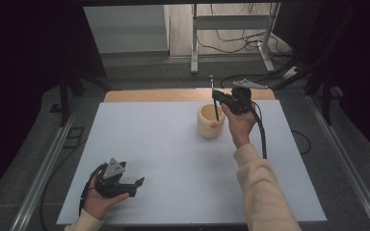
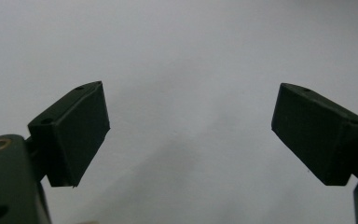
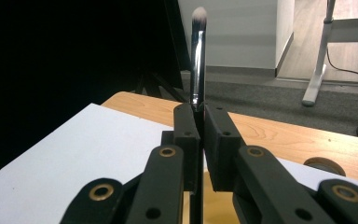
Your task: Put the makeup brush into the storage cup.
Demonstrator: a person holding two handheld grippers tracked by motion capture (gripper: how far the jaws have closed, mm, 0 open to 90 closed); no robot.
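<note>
If the right gripper is lowered off-centre, the cup could be tipped by the handle striking its rim. A makeup brush is clamped upright between the shut jaws, bristles at twelve o'clock, its handle hanging at six o'clock into the cup. The left gripper is held with jaws apart, empty, over the white mat.

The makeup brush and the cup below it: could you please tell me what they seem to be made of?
Makeup brush: shiny silver ferrule, likely metal; soft white-tipped bristles, probably synthetic; dark handle. Cup: cream, matte, thick-walled, looks ceramic, possibly plastic. The right tongs clamp the brush.
</note>
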